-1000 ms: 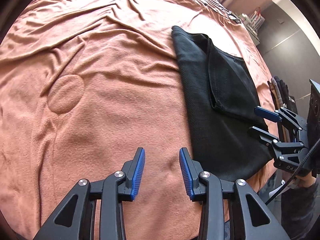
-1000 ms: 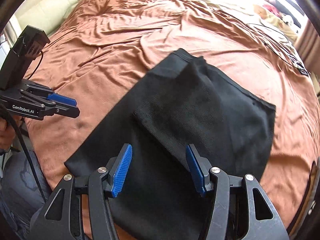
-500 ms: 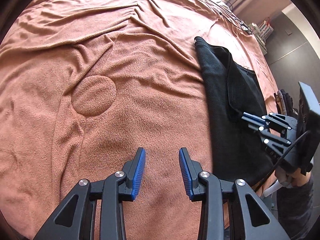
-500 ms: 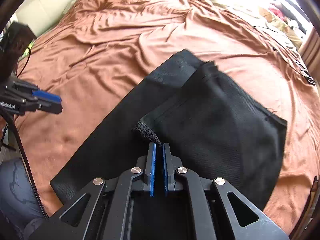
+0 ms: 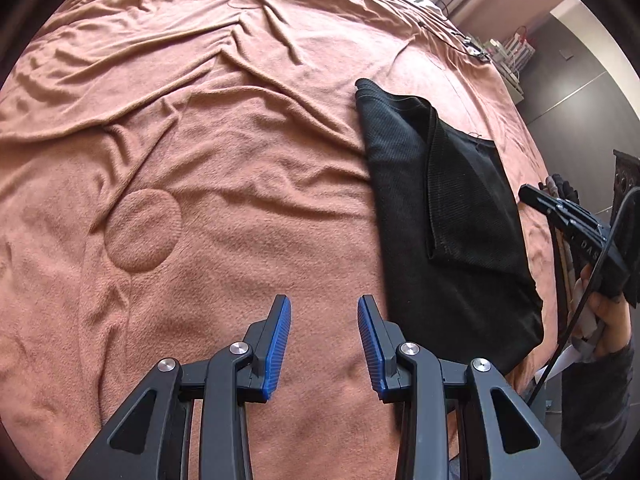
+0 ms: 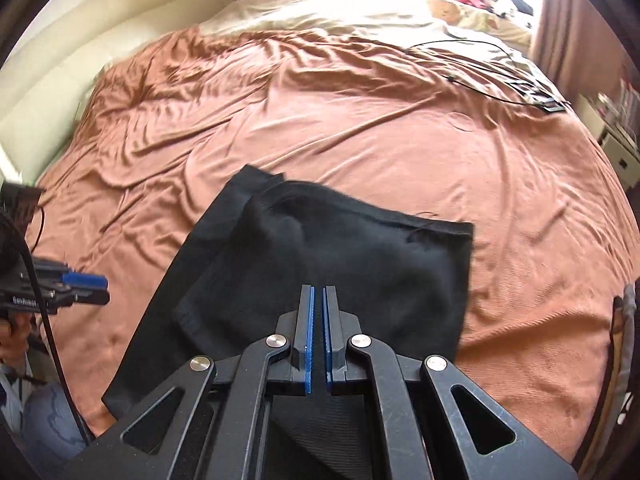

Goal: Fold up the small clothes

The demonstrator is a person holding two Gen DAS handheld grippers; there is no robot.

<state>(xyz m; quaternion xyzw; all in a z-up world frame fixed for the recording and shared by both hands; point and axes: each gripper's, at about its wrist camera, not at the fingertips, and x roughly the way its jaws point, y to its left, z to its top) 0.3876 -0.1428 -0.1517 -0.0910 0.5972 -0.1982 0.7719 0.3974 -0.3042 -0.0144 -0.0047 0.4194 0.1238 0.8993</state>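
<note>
A black garment (image 5: 460, 208) lies partly folded on the brown blanket (image 5: 200, 140), one flap laid over its right half. In the right wrist view the garment (image 6: 360, 248) spreads just beyond my right gripper (image 6: 319, 288). Its blue pads are shut and I see no cloth pinched between them. From the left wrist view the right gripper (image 5: 528, 192) hovers at the garment's right edge. My left gripper (image 5: 322, 300) stands open over bare blanket, left of the garment's near corner, with nothing between its fingers. The left gripper (image 6: 105, 290) also shows at the left edge.
A round dent (image 5: 140, 236) marks the blanket left of centre. Cream bedding (image 6: 360, 12) and a black cable (image 6: 480, 44) lie at the bed's far end. A person's hand (image 5: 604, 312) holds the right gripper at the bed's right edge. Dark cabinets (image 5: 568, 80) stand beyond it.
The right gripper's jaws went from open to shut near the flap's corner, then it pulled back and rolled, leaving the corner lying. The left gripper barely shifted.
</note>
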